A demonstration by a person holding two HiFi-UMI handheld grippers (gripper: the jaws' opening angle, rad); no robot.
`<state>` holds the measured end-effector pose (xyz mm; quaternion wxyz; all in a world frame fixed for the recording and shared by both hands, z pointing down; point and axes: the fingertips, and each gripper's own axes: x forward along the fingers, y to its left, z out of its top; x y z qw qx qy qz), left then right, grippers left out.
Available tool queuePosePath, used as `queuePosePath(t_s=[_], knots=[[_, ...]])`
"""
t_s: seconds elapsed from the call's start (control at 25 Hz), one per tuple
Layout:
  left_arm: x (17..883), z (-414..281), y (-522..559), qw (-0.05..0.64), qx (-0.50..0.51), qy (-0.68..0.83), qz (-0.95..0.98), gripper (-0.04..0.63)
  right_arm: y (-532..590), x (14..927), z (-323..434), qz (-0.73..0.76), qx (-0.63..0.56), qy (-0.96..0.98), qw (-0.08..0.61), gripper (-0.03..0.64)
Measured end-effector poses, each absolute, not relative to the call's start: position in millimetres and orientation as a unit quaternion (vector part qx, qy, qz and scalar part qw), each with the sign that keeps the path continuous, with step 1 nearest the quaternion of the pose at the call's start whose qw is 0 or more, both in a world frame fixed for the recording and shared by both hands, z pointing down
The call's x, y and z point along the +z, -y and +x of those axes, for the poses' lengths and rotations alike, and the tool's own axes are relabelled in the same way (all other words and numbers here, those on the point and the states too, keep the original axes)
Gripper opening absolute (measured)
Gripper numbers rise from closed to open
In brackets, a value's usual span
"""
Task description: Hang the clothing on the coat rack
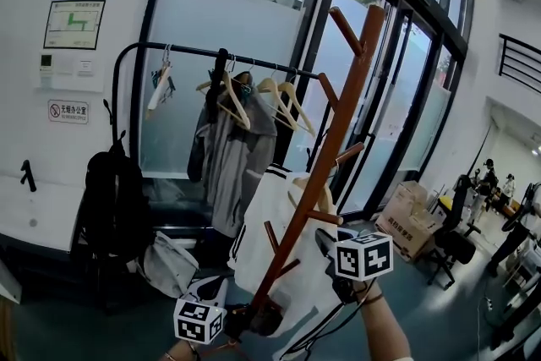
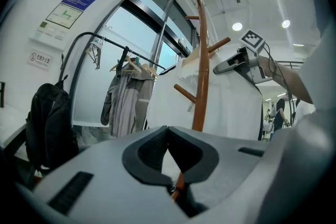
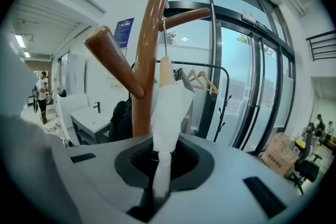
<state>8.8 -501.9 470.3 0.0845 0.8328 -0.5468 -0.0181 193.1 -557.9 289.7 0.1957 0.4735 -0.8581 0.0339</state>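
White garment (image 3: 170, 107) pinched in R gripper (image 3: 159, 162) beside wooden coat rack (image 3: 144, 60); L gripper (image 2: 167, 136) jaws together, empty.

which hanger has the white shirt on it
The pale hanger beside the brown coat rack, its white shirt pinched in the right claw. Those on the black rail are bare or carry a grey jacket.

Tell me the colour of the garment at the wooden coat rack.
The garment is white; clearest in head view.
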Motion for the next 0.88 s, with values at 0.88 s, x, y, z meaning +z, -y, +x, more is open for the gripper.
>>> queuePosePath(t_s=[0.88], knots=[[454,20,492,0.065,-0.022,0.519,0.852,0.008,549,283,195,0.486,-0.007,0.849,0.207,0.188]])
